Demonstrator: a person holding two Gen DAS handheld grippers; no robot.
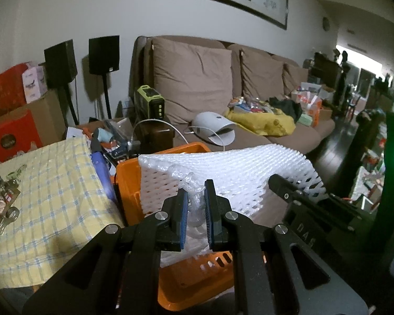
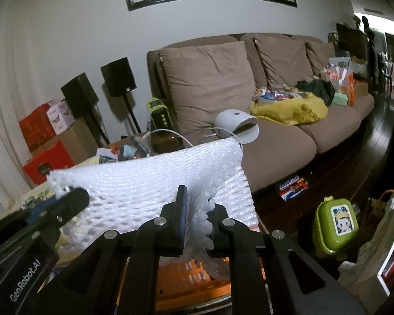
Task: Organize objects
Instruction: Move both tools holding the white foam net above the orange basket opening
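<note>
Foam netting (image 1: 223,173), a white mesh sheet of protective packing with a strip of bubble wrap (image 1: 189,181) bunched along it, is hanging spread between the two grippers directly over the orange basket (image 1: 130,183). Left gripper (image 1: 196,202) is pinching the near edge of the sheet where the bubble wrap gathers, its blue pads closed tight on the material. Right gripper (image 2: 197,210) is clamping the opposite edge, the scalloped mesh crumpling between its closed jaws. Holding at two separated points appears deliberate: the sheet is limp and would collapse or drag over the rim if carried from one side only, whereas a two-point hold is keeping it flat and clear of the basket walls. Both grippers are angling downward, which in my judgement suits lowering the sheet into the basket or folding it first.

Beside the basket, a yellow checked cloth (image 1: 52,197) is covering a surface, with small metal items lying on it at the far left. Behind it, assorted clutter is piling up on a low table. In the right wrist view a green lidded container (image 2: 336,225) is standing on the dark floor, well apart from the basket.

Further back, a brown sofa (image 1: 197,84) is carrying a white domed appliance (image 1: 215,128), a yellow cloth bundle (image 1: 262,124) and mixed packages. Two black speakers on stands and red cartons are standing against the wall, under a framed picture
</note>
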